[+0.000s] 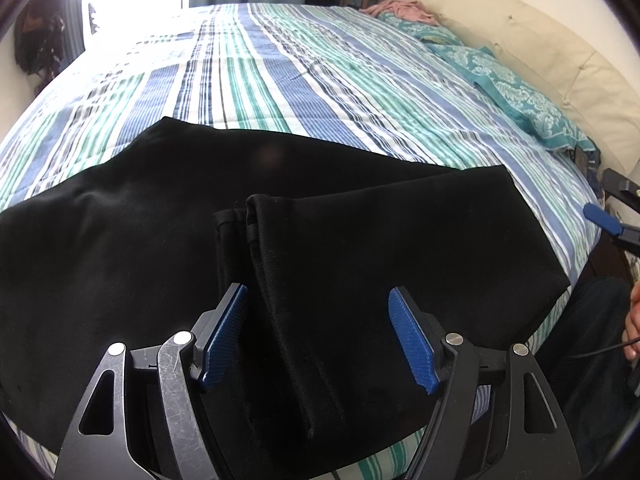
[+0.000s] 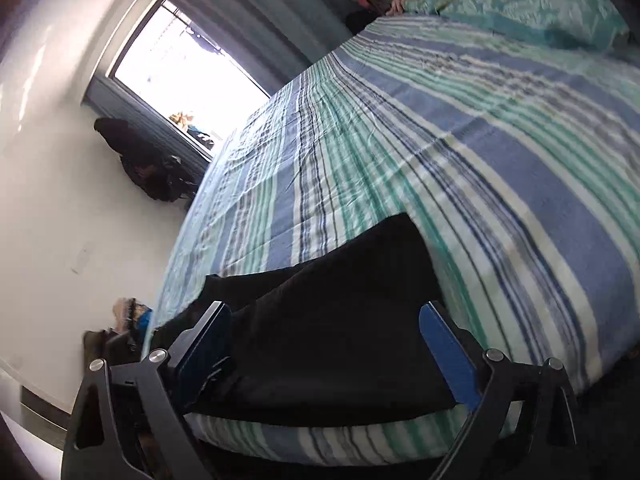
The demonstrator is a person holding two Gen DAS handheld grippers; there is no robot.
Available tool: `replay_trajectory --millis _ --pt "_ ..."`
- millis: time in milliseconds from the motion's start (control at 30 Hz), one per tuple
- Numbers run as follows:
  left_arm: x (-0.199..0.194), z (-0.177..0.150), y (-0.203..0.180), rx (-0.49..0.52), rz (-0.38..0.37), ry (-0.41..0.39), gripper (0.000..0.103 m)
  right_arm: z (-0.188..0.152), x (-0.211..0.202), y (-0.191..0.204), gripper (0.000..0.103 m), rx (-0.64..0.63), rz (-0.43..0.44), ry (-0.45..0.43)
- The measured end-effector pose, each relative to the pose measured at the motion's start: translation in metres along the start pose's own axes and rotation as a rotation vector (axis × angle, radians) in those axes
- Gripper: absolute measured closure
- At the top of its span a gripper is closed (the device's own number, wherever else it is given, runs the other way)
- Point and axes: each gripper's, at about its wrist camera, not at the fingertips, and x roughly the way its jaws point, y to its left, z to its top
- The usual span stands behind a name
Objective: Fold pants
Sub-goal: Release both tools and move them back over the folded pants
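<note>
Black pants point(image 1: 168, 240) lie folded near the front edge of the striped bed point(image 1: 280, 72). Their leg ends point(image 1: 360, 232) are laid back over the middle, with the hems point(image 1: 240, 212) showing. My left gripper point(image 1: 318, 304) hovers just above the folded legs; it is open, and its blue pads point(image 1: 224, 328) hold nothing. At the bed's right side is my right gripper point(image 1: 604, 200), off the cloth. In the tilted, blurred right wrist view my right gripper point(image 2: 326, 316) is open over the pants point(image 2: 340, 340), with nothing pinched between its pads point(image 2: 444, 344).
Teal pillows point(image 1: 520, 96) and a cream headboard point(image 1: 540, 48) run along the right of the bed. Pink clothing point(image 1: 400, 10) lies at the far corner. A bright window point(image 2: 180, 60) and a dark bag point(image 2: 148, 160) are on the far wall. A hand point(image 1: 632, 320) shows at the right edge.
</note>
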Motion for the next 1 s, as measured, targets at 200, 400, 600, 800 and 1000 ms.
replay_trajectory --millis 200,400,600,800,1000 --pt "0.002 -0.007 -0.008 0.068 0.034 -0.008 0.025 -0.002 0.051 0.032 0.005 -0.335 -0.194 0.024" --pt "0.004 -0.008 -0.013 0.089 0.046 -0.006 0.018 -0.044 0.102 0.041 0.004 -0.463 -0.296 0.224" --pt "0.005 -0.009 -0.013 0.084 0.042 -0.015 0.016 -0.046 0.043 0.073 0.004 -0.462 -0.203 0.055" --pt "0.003 -0.011 -0.016 0.103 0.06 -0.021 0.014 -0.077 0.098 0.064 0.0 -0.491 -0.224 0.265" --pt "-0.026 -0.007 0.013 -0.03 0.041 -0.073 0.014 -0.065 0.083 0.06 0.0 -0.452 -0.174 0.218"
